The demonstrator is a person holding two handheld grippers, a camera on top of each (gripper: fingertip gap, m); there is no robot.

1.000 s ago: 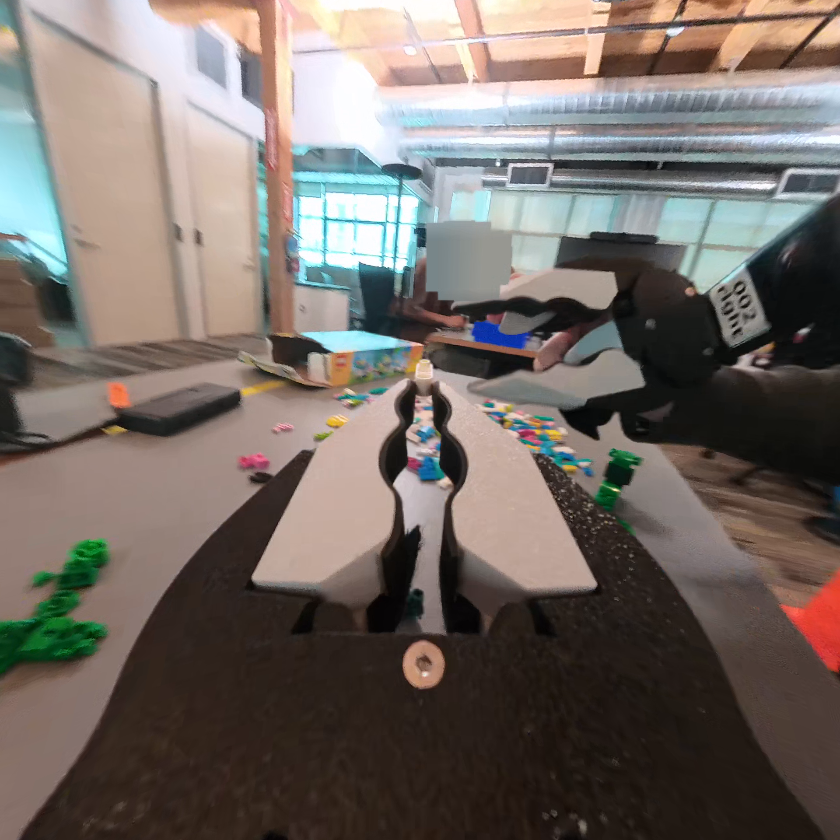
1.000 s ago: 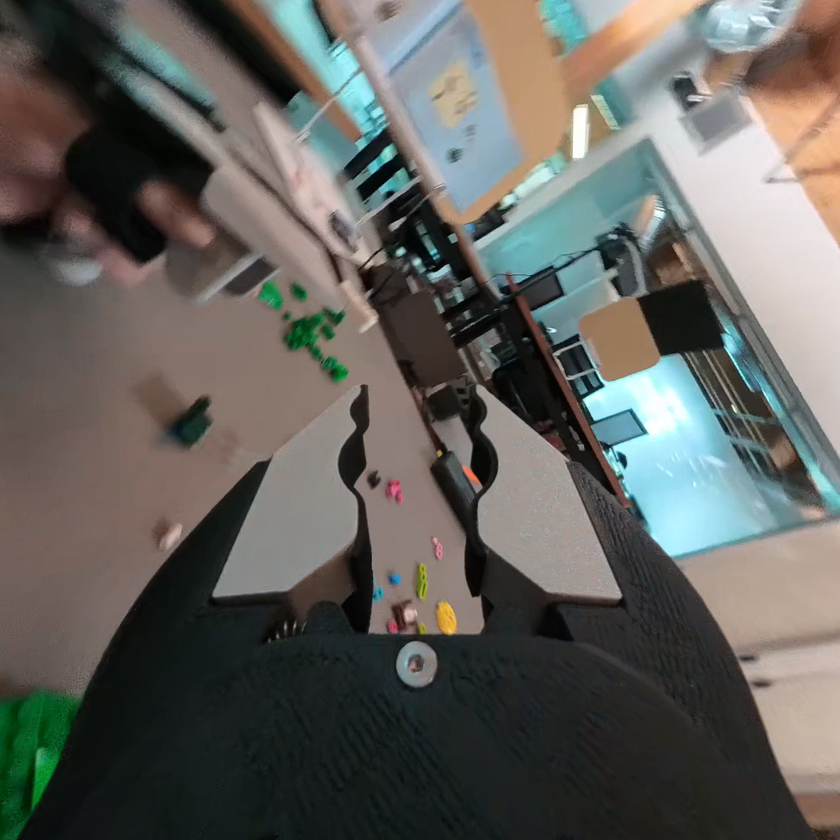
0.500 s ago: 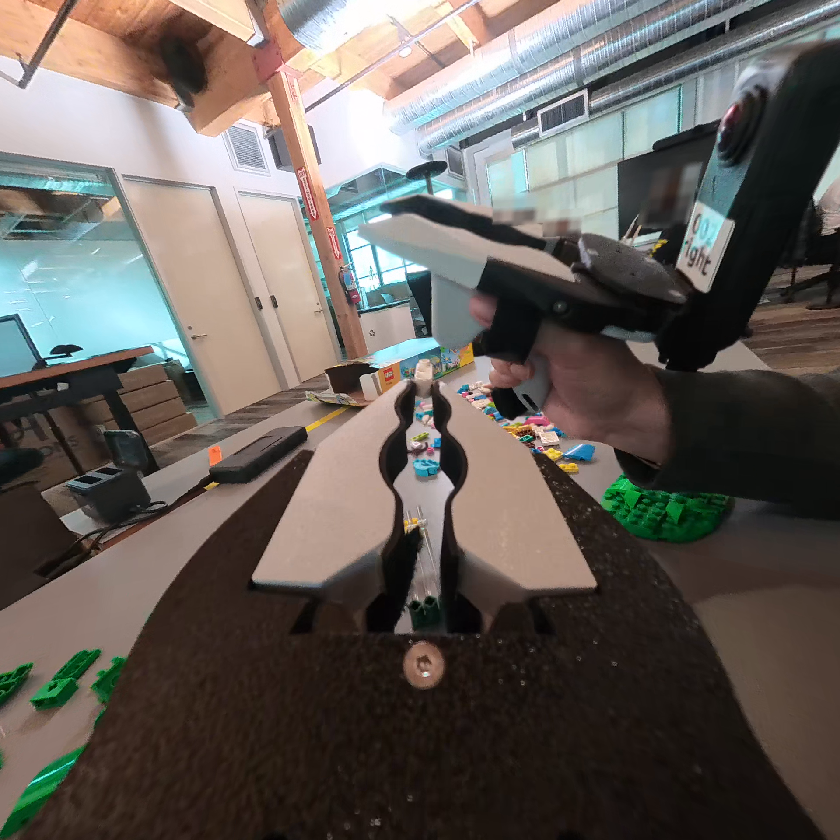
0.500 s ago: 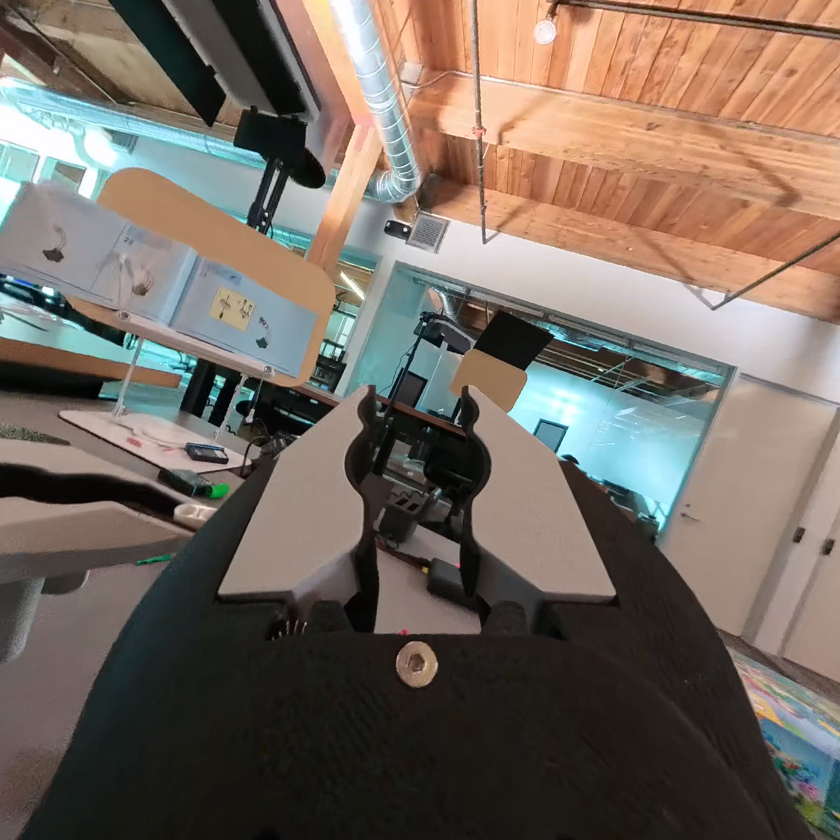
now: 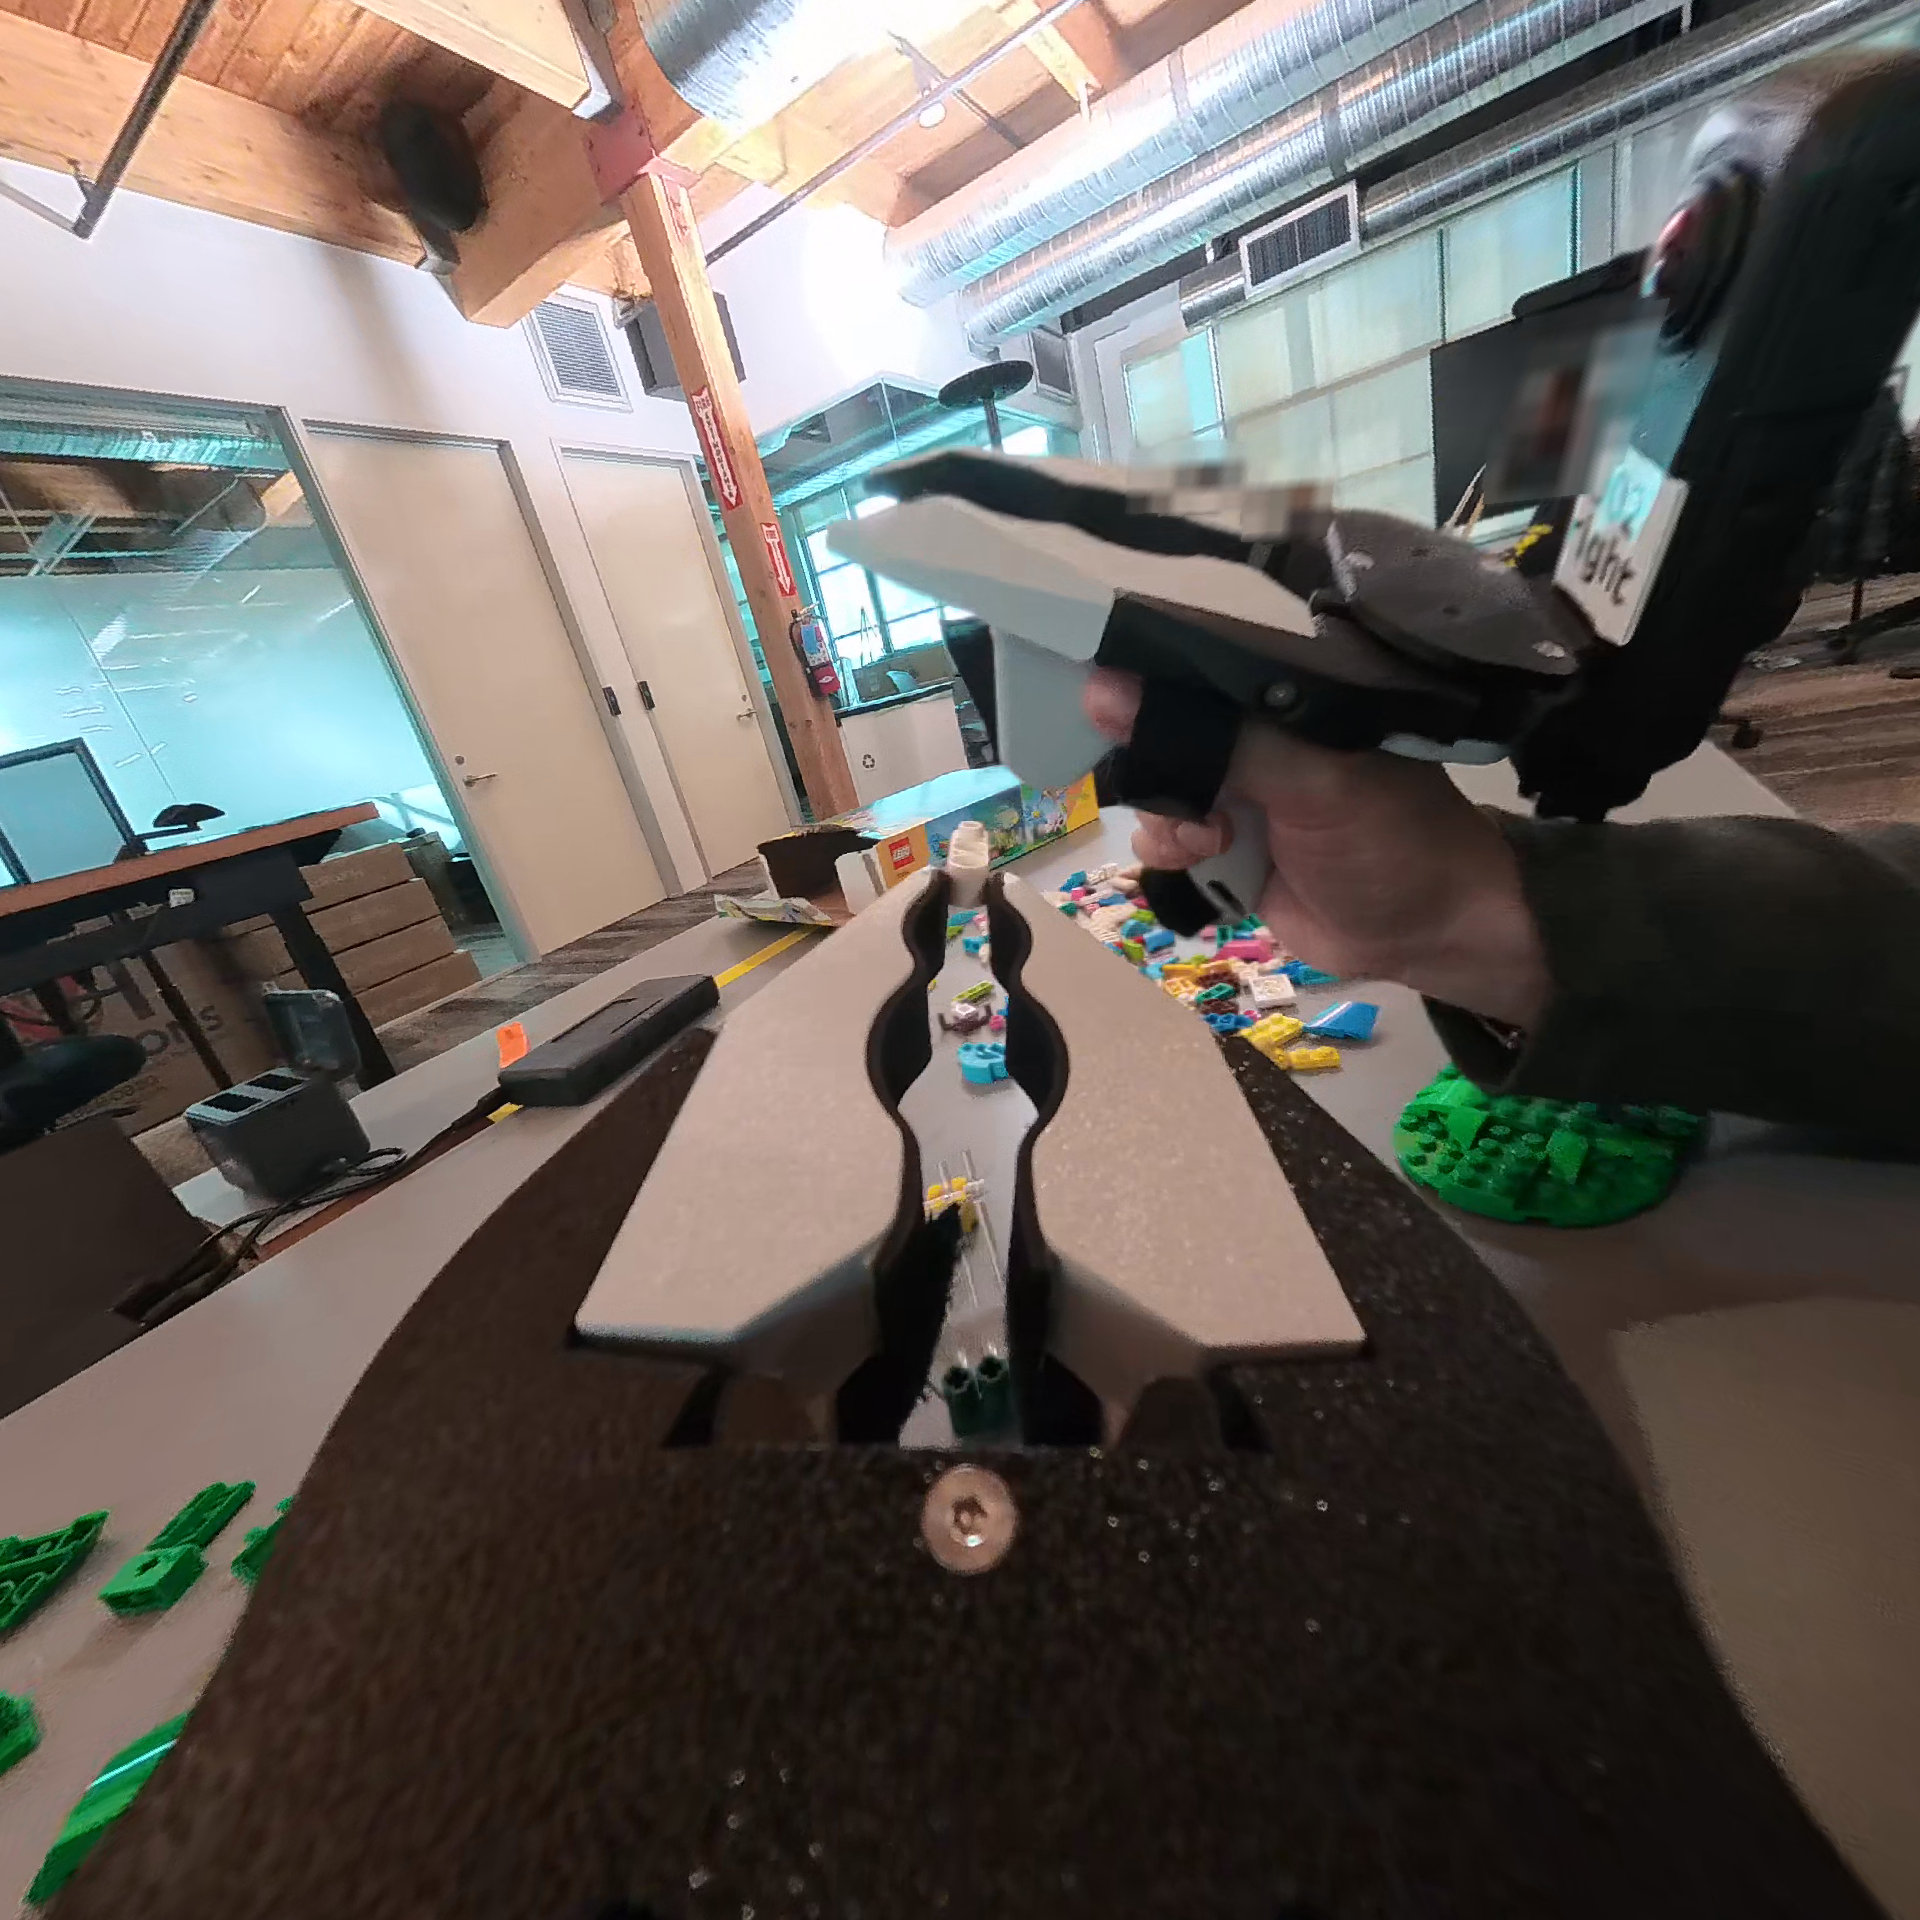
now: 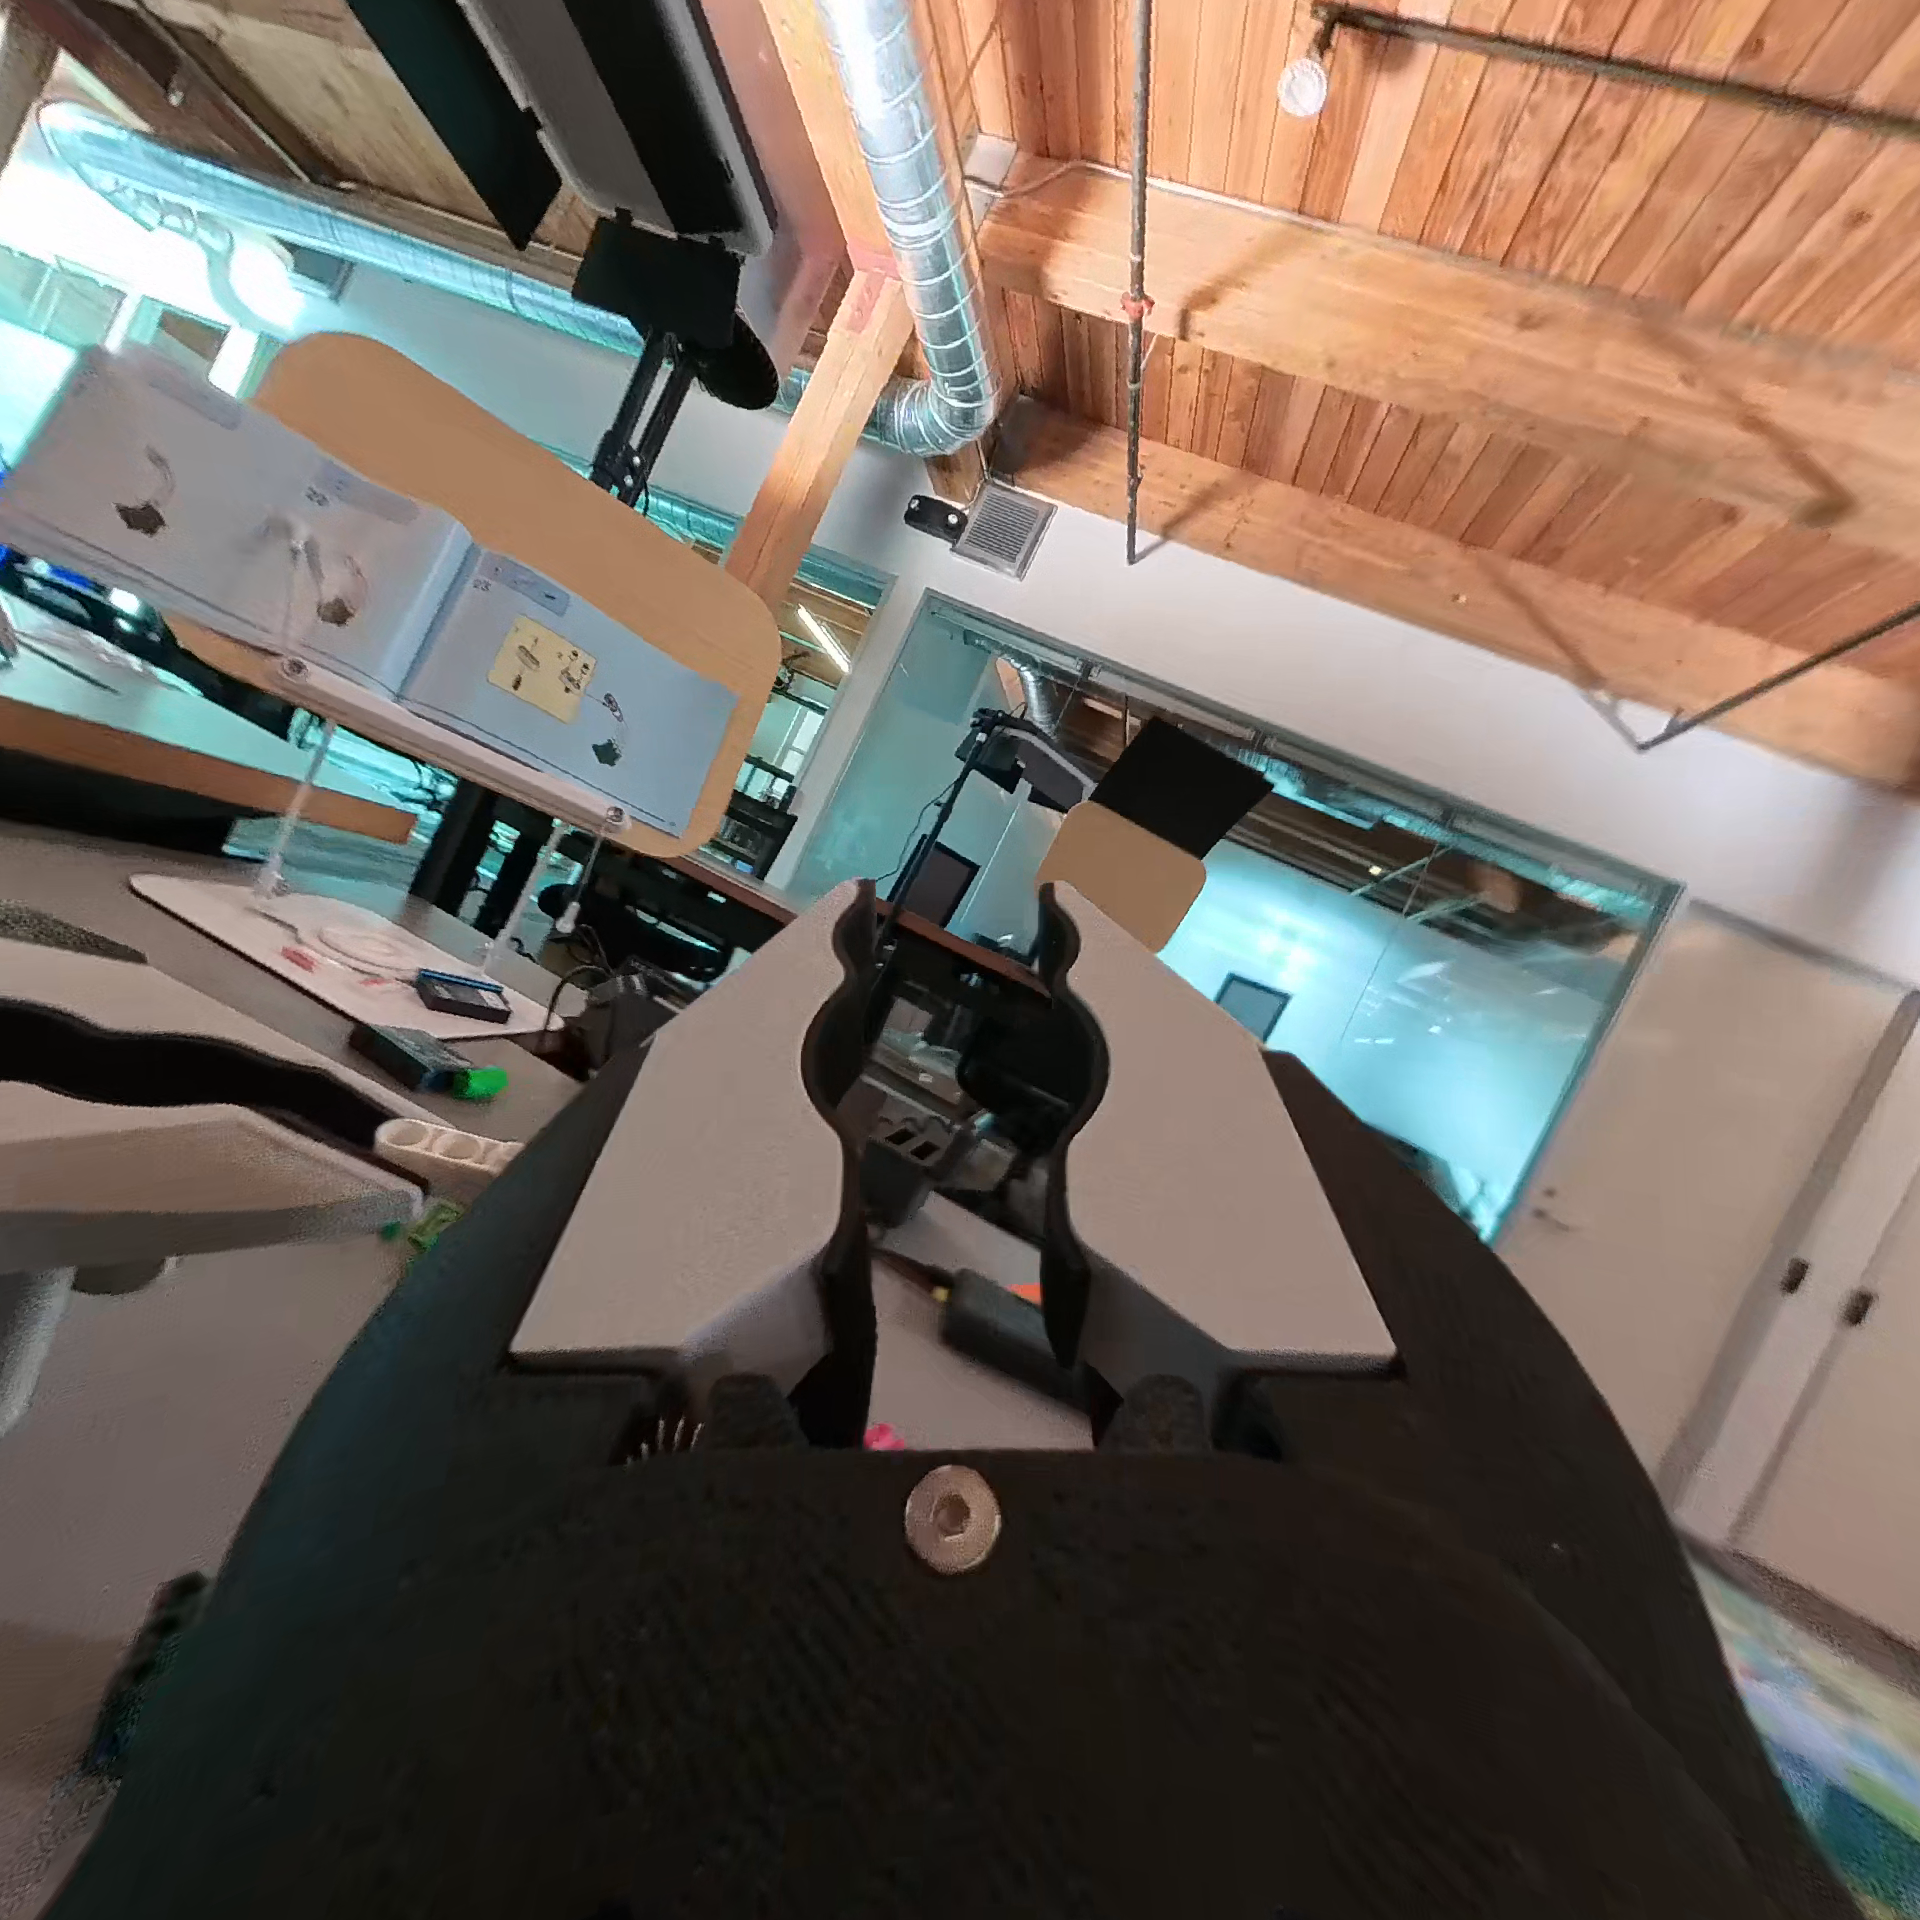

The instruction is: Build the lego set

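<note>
Left wrist view, from left to right: loose green bricks [image 5: 156,1574] lie at the desk [image 5: 436,1278] edge, a black box [image 5: 608,1039] sits farther back, and the left claw [image 5: 967,883] pinches a small pale piece [image 5: 967,858] at its very tips, jaws drawn narrow. Beyond the tips a lego box [image 5: 987,826] stands at the far end, a pile of mixed bricks [image 5: 1216,961] spreads to its right, and a round green base [image 5: 1538,1148] sits under the sleeve of the hand [image 5: 1340,862] that lifts the right claw [image 5: 883,509] high above the desk.

Right wrist view: the left claw's finger [image 6: 177,1153] and the pale piece [image 6: 447,1143] enter at the left edge, with an open manual on a stand [image 6: 416,623] behind; the right claw [image 6: 951,899], at centre, points up toward the ceiling, jaws set apart and empty.

Judged from this, the step is handing over or seating the pale piece. To do it well, the right claw should tip down until the piece sits between its jaws, then close squarely on the free end. The left grip is thin, at the tips only, so a sideways knock could flick the piece away. Hold the left claw steady and let go only once the other side is firm.
</note>
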